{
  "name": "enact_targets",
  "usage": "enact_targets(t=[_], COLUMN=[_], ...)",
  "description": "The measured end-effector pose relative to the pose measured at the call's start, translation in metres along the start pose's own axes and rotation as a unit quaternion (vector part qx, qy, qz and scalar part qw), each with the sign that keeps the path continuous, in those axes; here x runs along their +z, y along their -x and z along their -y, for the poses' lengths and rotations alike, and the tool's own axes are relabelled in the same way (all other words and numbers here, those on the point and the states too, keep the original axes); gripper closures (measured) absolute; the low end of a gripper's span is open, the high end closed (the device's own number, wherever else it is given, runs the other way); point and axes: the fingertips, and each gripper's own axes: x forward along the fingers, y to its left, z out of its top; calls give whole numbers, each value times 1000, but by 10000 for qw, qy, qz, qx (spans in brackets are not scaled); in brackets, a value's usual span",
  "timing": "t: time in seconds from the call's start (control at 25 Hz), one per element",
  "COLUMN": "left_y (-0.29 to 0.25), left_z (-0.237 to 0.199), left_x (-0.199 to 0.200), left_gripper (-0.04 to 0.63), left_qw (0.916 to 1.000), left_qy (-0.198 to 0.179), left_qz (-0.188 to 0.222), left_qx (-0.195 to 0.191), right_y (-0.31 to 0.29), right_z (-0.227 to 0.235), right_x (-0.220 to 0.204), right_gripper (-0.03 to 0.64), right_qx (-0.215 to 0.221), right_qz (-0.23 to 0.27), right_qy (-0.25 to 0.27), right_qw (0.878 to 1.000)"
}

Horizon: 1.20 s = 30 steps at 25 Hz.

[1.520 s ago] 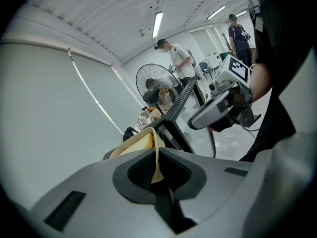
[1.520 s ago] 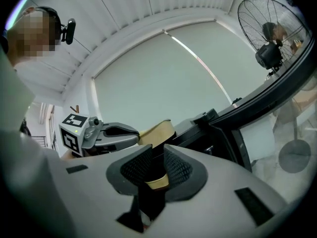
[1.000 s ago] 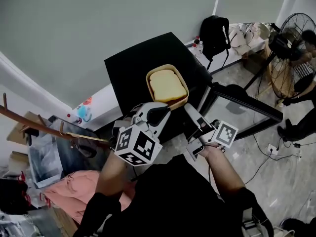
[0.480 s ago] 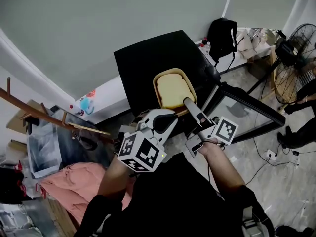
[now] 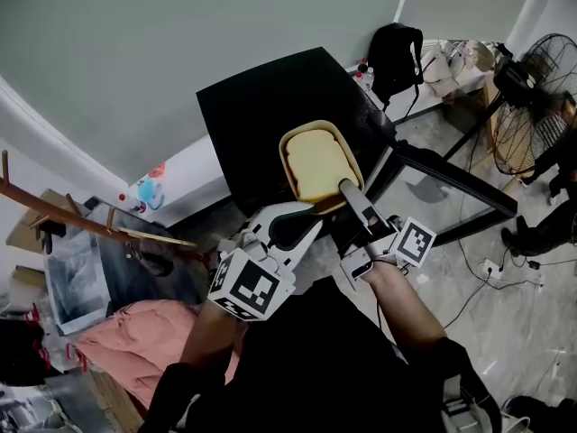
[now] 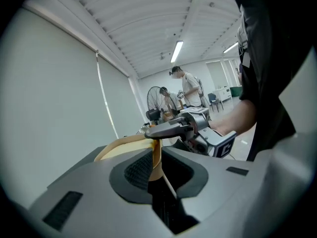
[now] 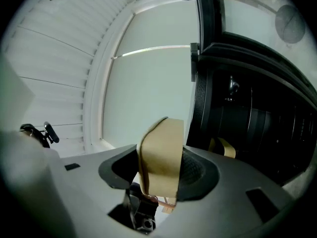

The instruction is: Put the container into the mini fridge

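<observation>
Tan rectangular plastic container (image 5: 317, 161), held over the near edge of the black mini fridge (image 5: 261, 106): left tongs (image 5: 311, 211) pinch its near rim while easing open; right tongs (image 5: 346, 190), earlier clear of it, now closing around that rim.

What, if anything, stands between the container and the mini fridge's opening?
Nothing visible does. The container is held above the front edge of the mini fridge, the glass door is swung wide open, and the right gripper view shows no obstacle in the dark opening.

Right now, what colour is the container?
The container is tan with a pale yellow top; head view.
</observation>
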Motion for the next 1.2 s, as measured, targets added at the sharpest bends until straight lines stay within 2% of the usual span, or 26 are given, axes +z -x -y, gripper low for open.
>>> enact_targets(t=[0.2, 0.44, 0.8, 0.96, 1.2], left_y=[3, -5, -18, -23, -31], left_z=[7, 19, 43, 54, 59], left_x=[12, 20, 20, 9, -7], left_gripper=[528, 528, 528, 528, 528], left_qw=[9964, 9921, 9873, 9853, 9864], left_qy=[400, 450, 485, 700, 840], left_qz=[720, 1082, 1164, 1072, 903], left_qx=[-225, -438, -963, -1133, -1088], right_y=[26, 60, 107, 124, 129], right_z=[-1, -3, -2, 4, 35], right_x=[10, 23, 32, 26, 21], right_gripper=[393, 393, 393, 393, 393], right_qx=[38, -14, -86, -160, -365], right_qz=[189, 582, 996, 1026, 878], right_qy=[42, 39, 97, 92, 97], right_qw=[9998, 9983, 9949, 9945, 9954])
